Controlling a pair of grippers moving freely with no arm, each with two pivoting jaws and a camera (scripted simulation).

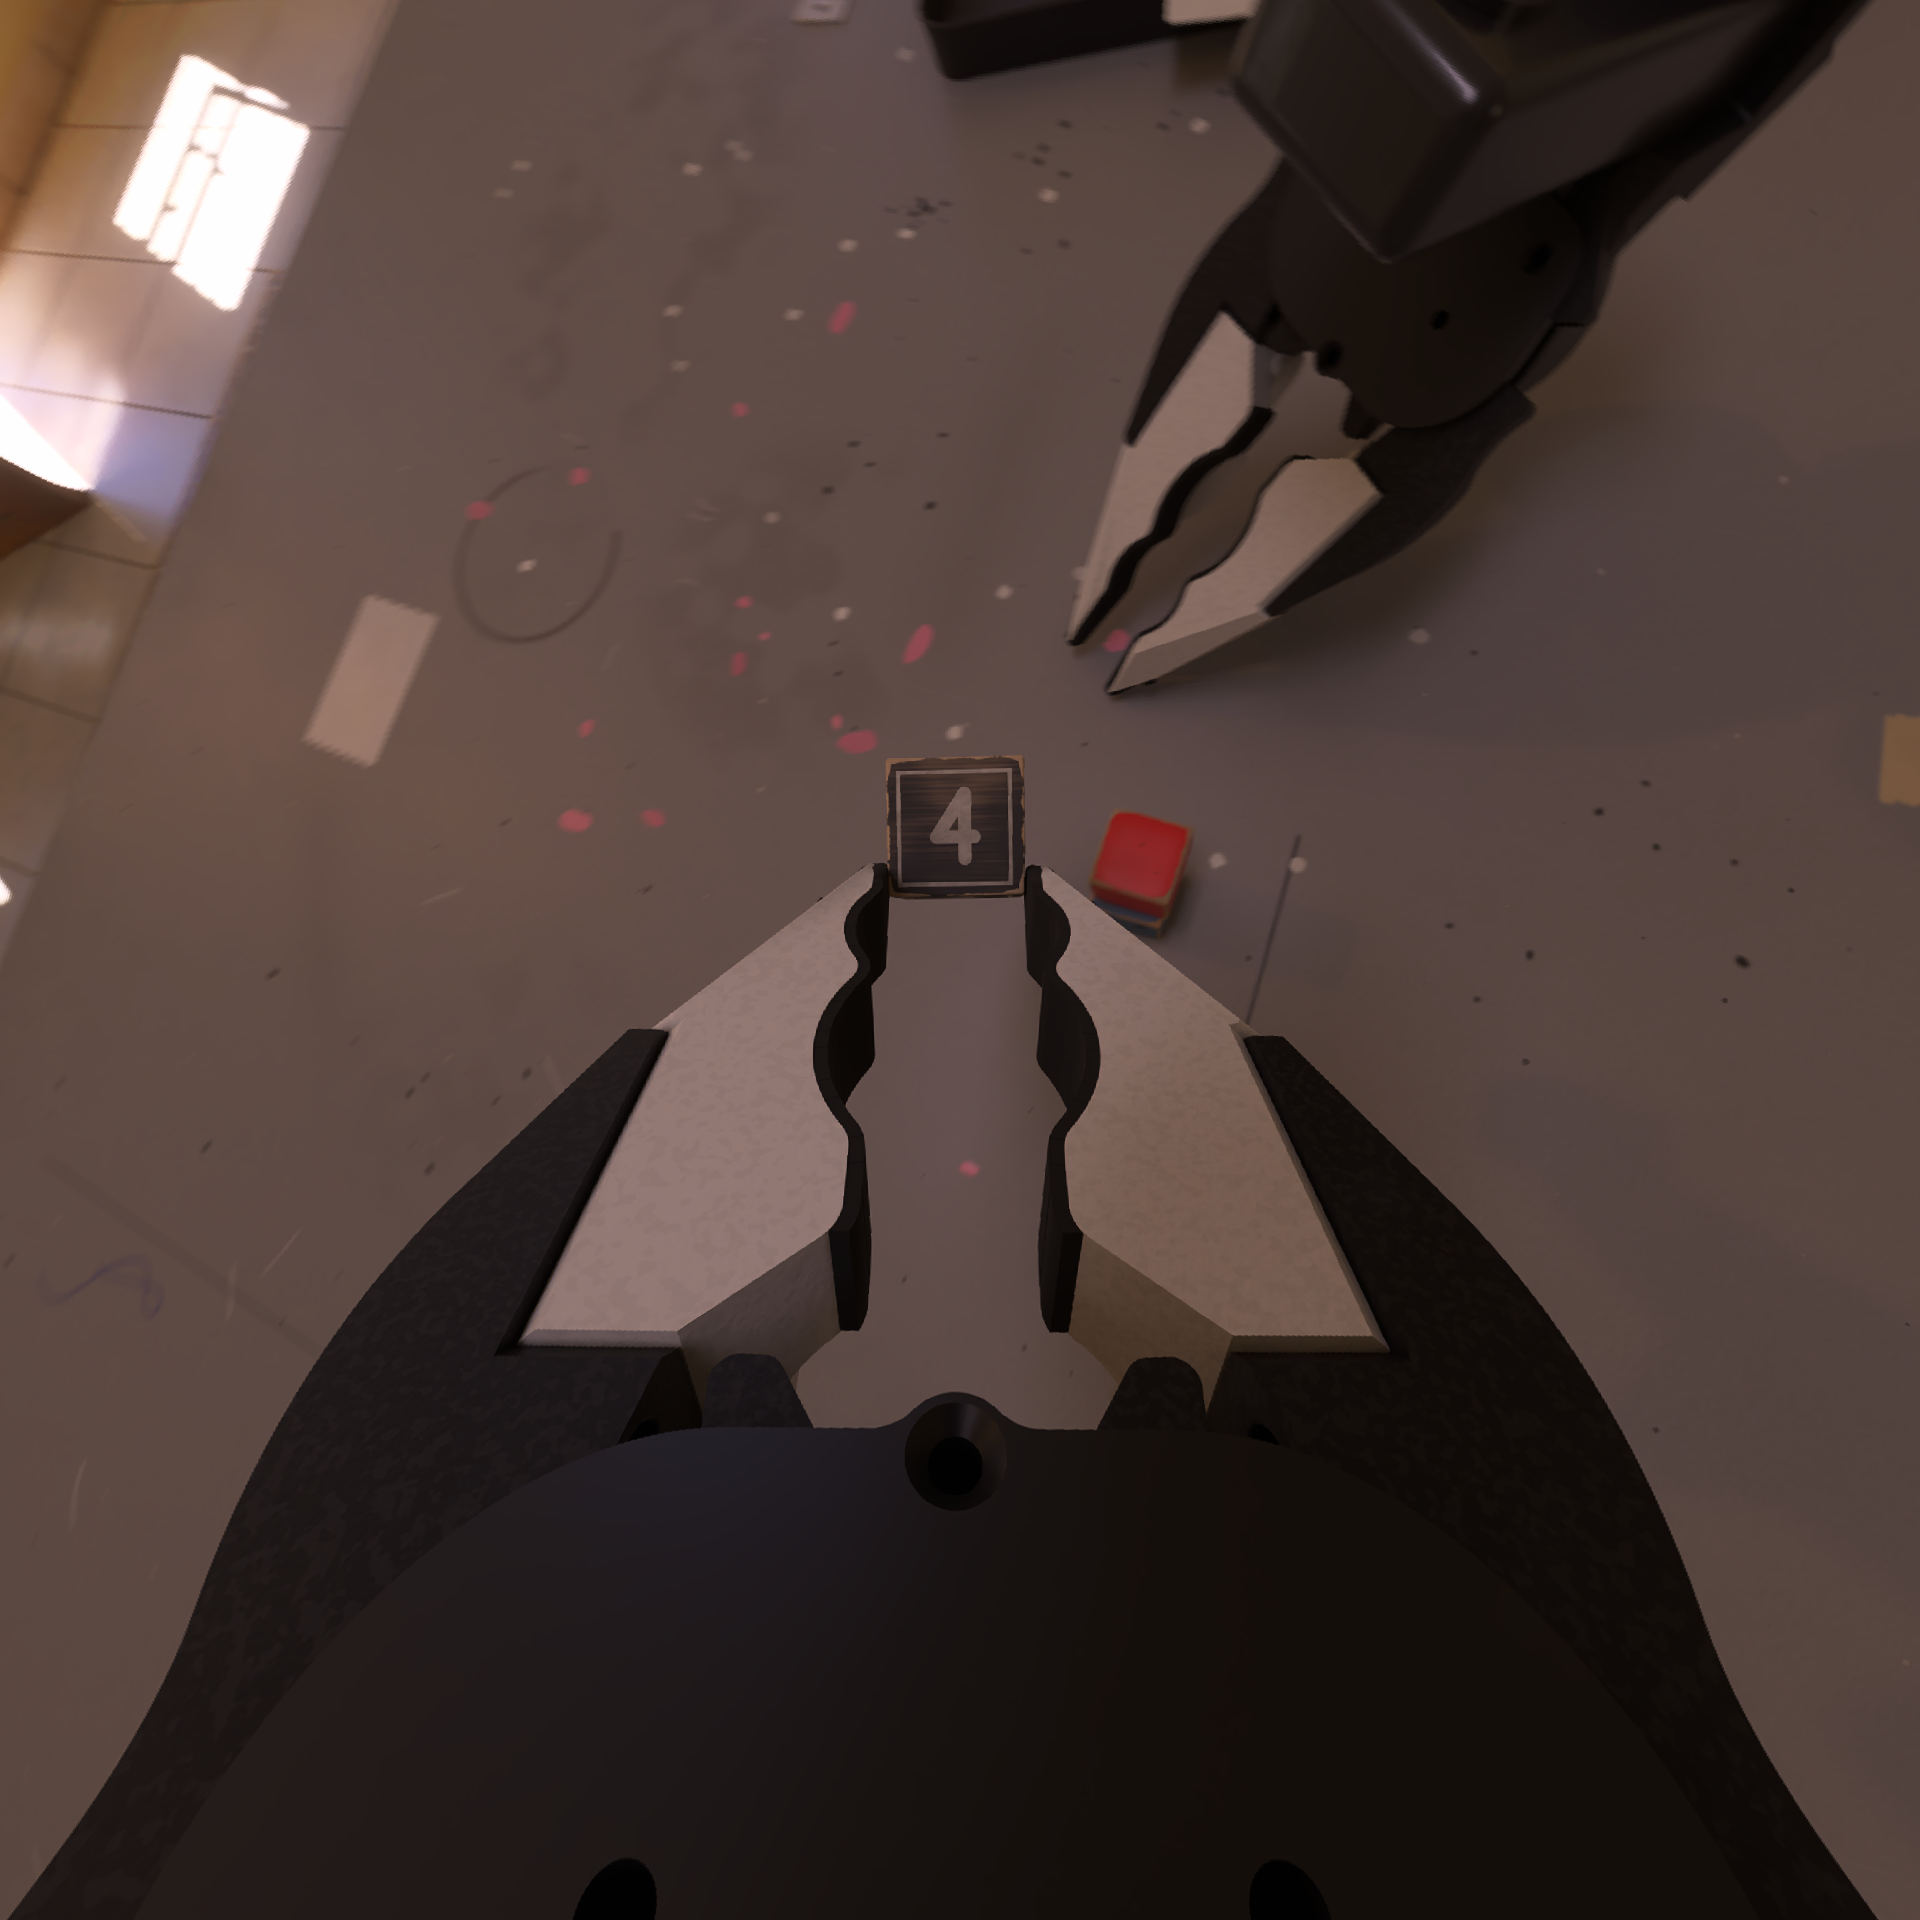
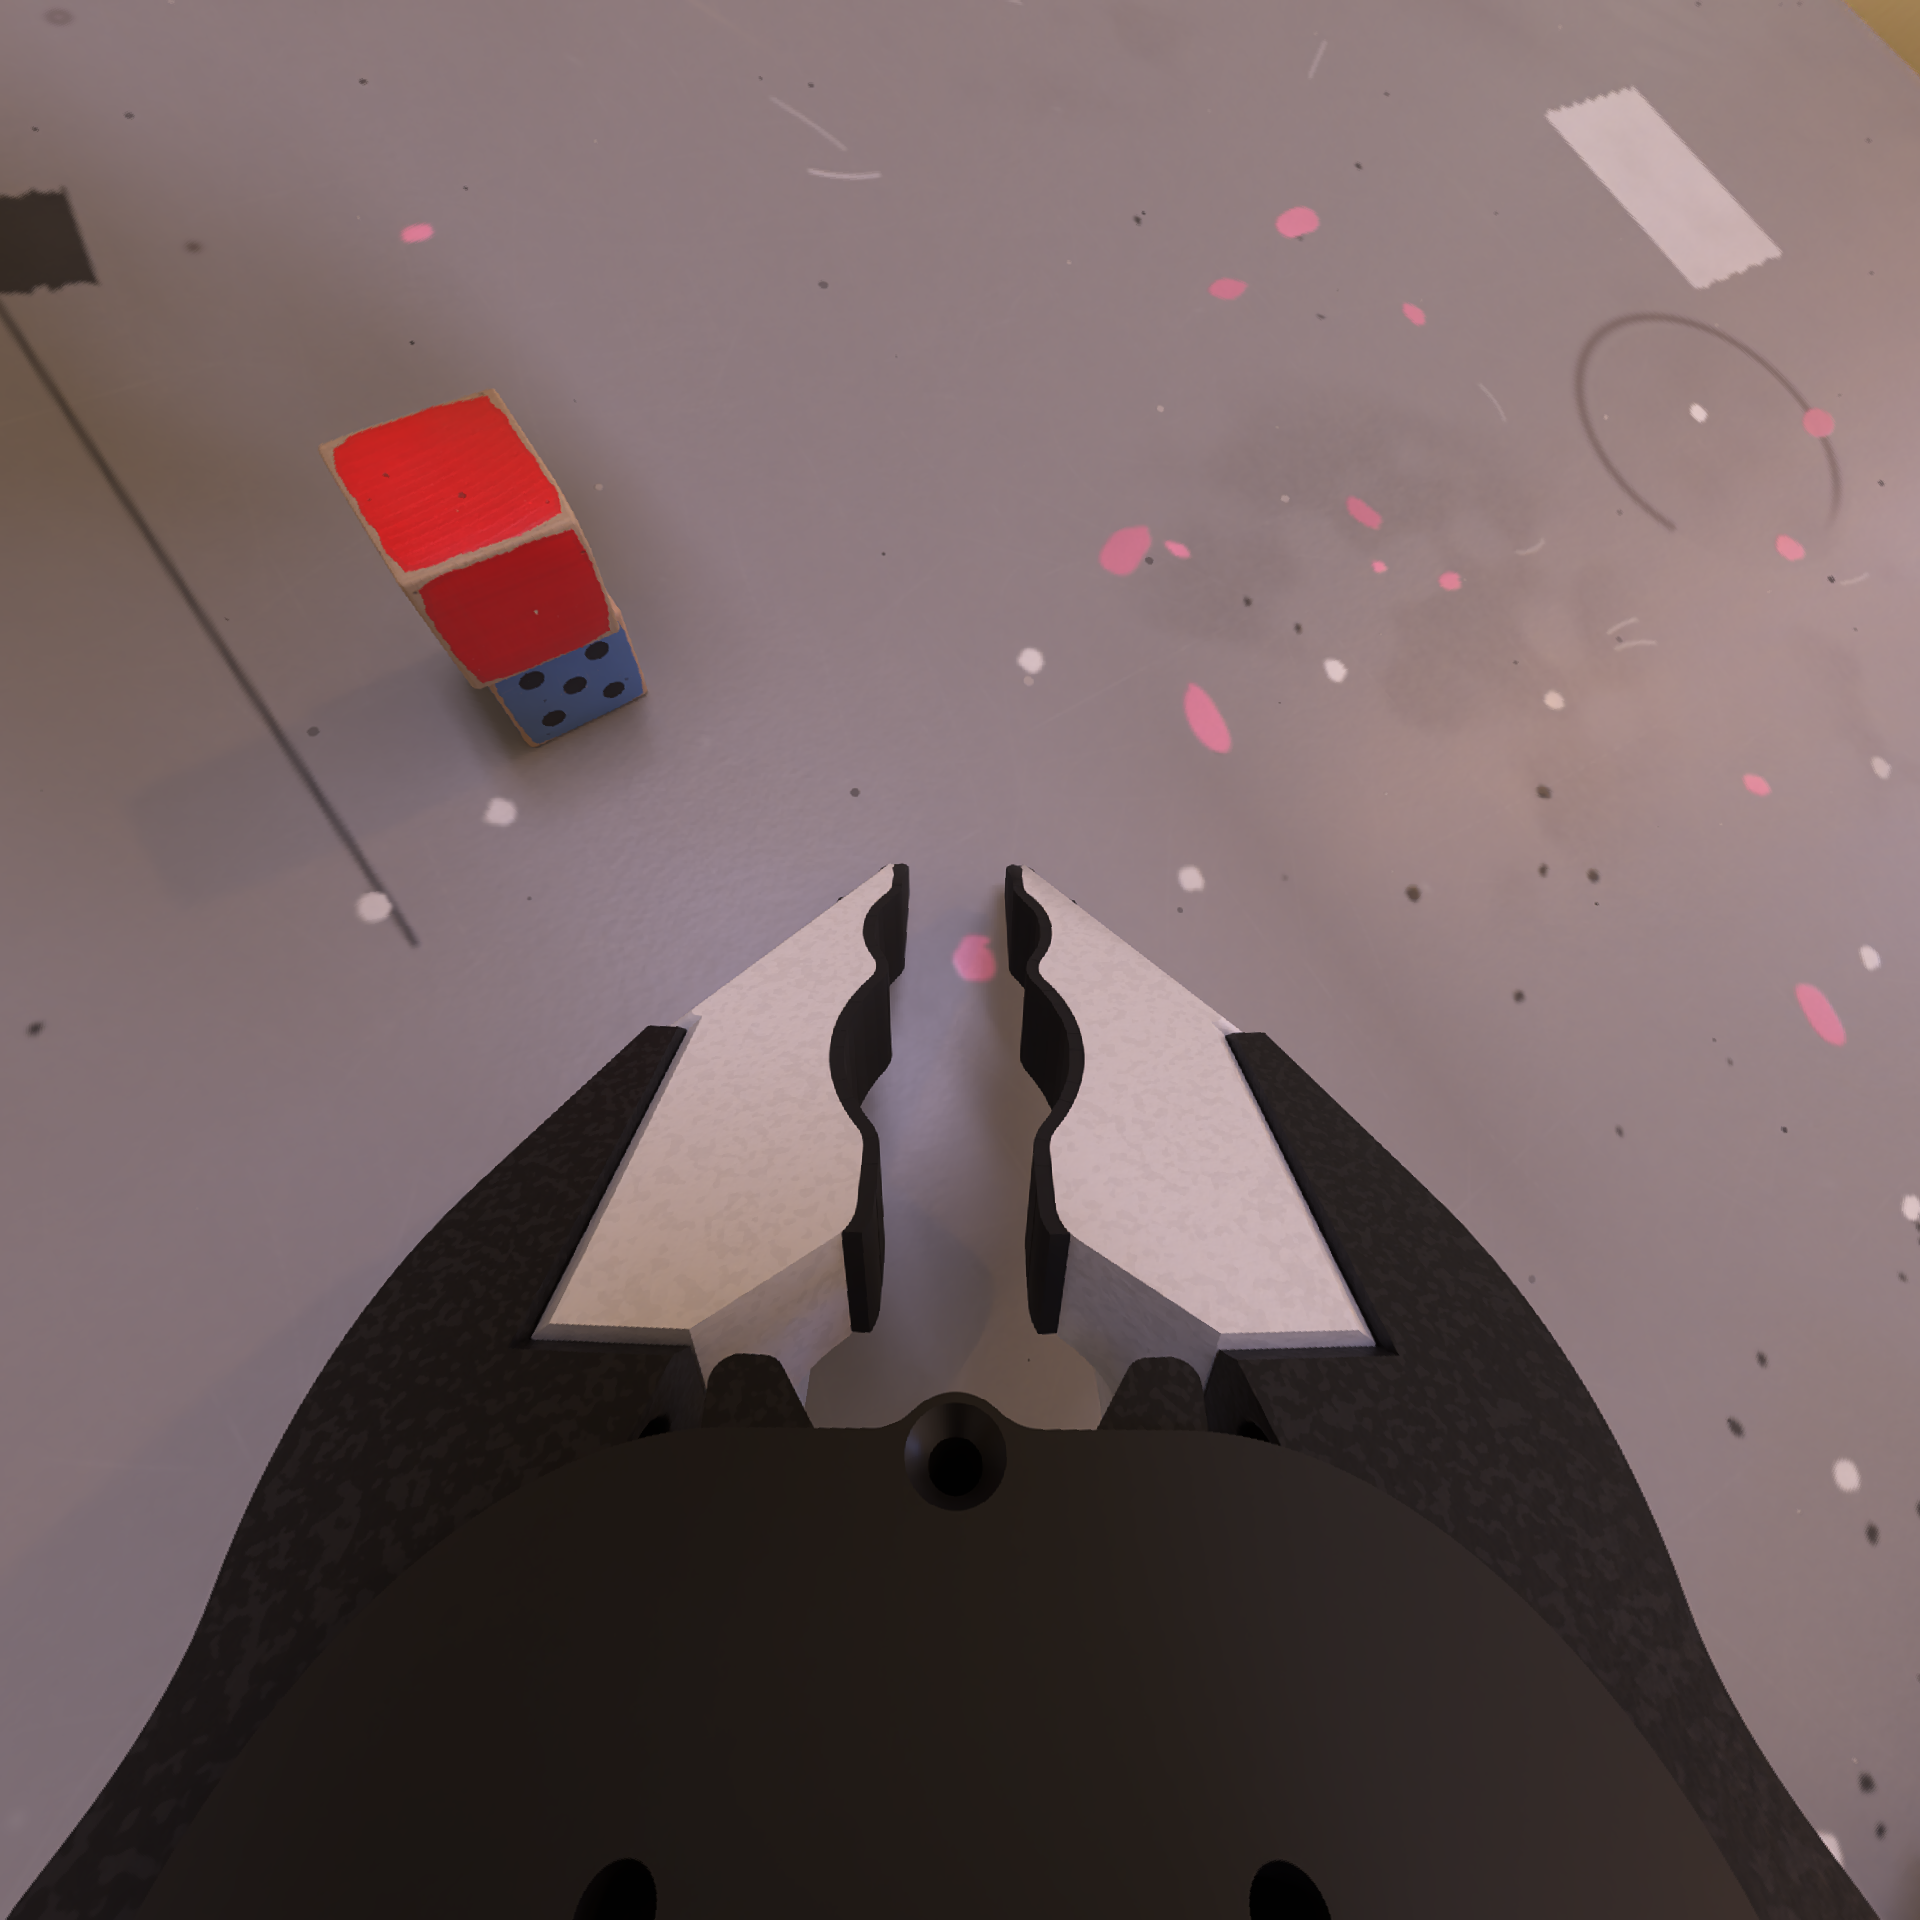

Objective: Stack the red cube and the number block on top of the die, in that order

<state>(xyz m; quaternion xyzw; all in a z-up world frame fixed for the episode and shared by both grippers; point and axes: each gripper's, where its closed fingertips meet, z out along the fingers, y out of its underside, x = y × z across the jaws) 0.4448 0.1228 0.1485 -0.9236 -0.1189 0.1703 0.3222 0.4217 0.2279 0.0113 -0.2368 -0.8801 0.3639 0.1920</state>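
My left gripper [image 1: 957, 885] is shut on the dark number block [image 1: 957, 828], which sits upright between its fingertips. The red cube [image 1: 1141, 850] sits on the blue die [image 1: 1135, 914] just right of the held block. In the right wrist view the red cube [image 2: 457, 483] rests squarely on the die [image 2: 571, 691], which has black dots, off to the upper left. My right gripper [image 2: 956, 873] is narrowly open and empty above the grey table. It also shows in the left wrist view [image 1: 1101, 660], beyond the stack.
The grey table [image 1: 727, 312] is speckled with pink and white spots. A black box [image 1: 1039, 42] stands at the far edge. White tape [image 1: 371, 681] lies to the left, near the table edge and tiled floor. Black tape [image 2: 42, 239] lies left of the stack.
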